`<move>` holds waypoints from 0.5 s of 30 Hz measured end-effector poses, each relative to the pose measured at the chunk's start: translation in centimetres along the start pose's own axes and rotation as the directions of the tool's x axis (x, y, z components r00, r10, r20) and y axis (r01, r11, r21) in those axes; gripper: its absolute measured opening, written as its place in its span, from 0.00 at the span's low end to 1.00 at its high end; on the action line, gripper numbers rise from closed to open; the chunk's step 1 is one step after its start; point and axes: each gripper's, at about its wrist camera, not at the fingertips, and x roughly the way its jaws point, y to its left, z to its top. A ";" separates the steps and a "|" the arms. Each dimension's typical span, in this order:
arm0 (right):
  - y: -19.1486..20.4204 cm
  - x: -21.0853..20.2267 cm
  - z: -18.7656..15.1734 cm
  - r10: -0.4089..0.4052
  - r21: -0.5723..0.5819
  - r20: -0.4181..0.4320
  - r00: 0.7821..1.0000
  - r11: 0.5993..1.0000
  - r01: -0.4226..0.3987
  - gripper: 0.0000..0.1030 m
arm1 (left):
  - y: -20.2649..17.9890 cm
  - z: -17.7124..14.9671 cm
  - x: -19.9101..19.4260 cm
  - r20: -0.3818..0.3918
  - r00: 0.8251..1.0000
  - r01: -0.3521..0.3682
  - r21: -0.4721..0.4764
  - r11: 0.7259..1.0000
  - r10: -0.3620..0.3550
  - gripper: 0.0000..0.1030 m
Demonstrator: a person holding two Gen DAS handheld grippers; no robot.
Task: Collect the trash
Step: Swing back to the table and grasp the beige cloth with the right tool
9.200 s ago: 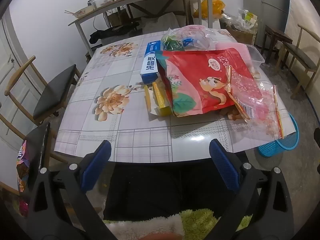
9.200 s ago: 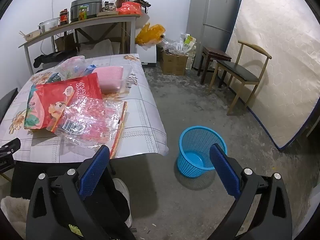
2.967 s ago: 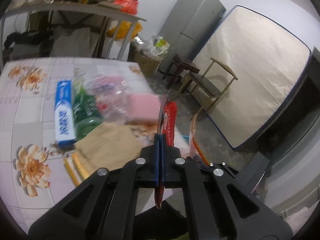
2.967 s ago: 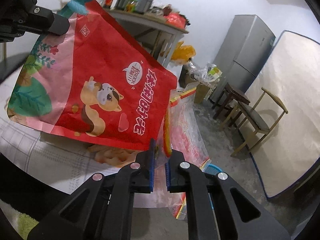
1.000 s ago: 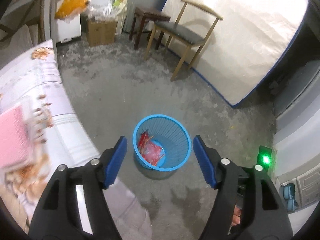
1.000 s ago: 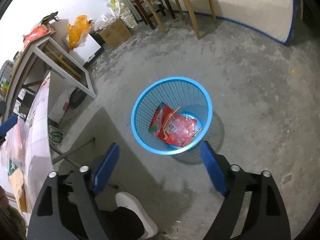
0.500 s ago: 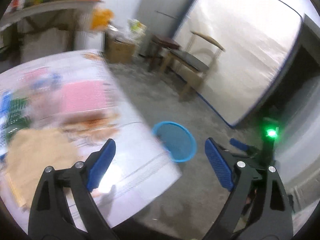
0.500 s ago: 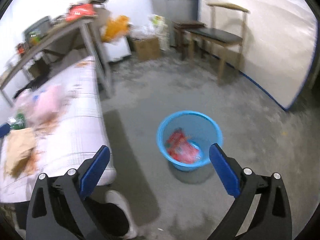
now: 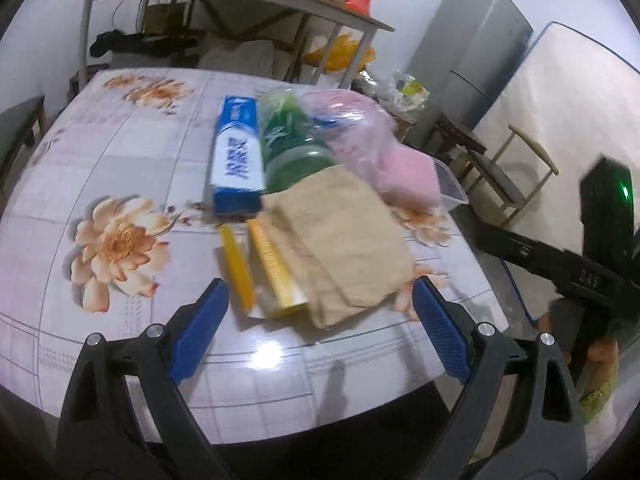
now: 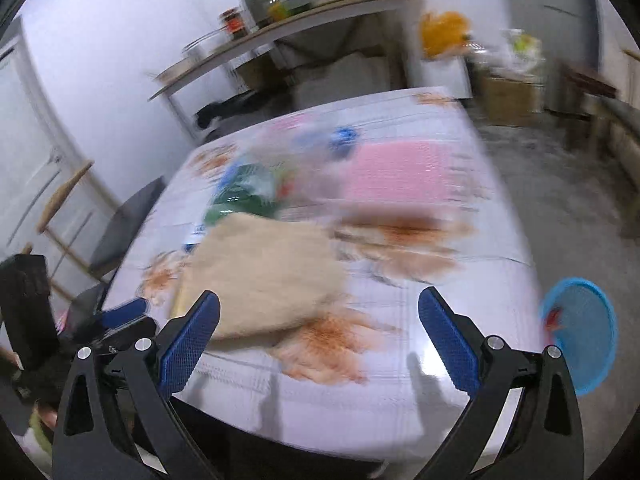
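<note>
Both grippers face the table [image 9: 120, 152] with nothing held: left gripper [image 9: 320, 324] and right gripper [image 10: 318, 336] each have jaws spread about as wide as they go, nothing between the pads. Remaining clutter sits mid-table: brown paper bag [image 9: 344, 240] overlapping a yellow box [image 9: 276, 268], with a blue box [image 9: 238, 160], green bag [image 9: 292, 144] and pink pack [image 9: 404, 172] behind; the bin [image 10: 580, 336] stands on the floor off the right edge, red wrapper visible inside. Judgement: the next pick is probably the paper bag; approach low at its free near edge, close on one layer edge-on, and lift clear of the yellow box before swinging right to the bin.
</note>
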 end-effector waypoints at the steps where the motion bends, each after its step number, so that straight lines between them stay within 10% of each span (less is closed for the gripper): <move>1: 0.9 1.1 0.5 0.005 -0.015 -0.017 1.000 1.000 -0.005 0.94 | 0.3 0.0 0.1 0.000 1.000 -0.002 -0.006 1.000 0.002 0.86; 11: 3.9 7.7 1.5 -0.030 -0.088 -0.148 0.989 0.996 0.017 0.93 | 1.4 -0.6 1.9 -0.022 1.000 -0.010 0.020 1.000 0.010 0.86; 15: 3.2 8.5 1.3 -0.015 -0.047 -0.175 0.984 0.999 0.007 0.78 | 2.2 -0.9 2.8 -0.042 0.999 -0.011 0.003 1.000 0.011 0.86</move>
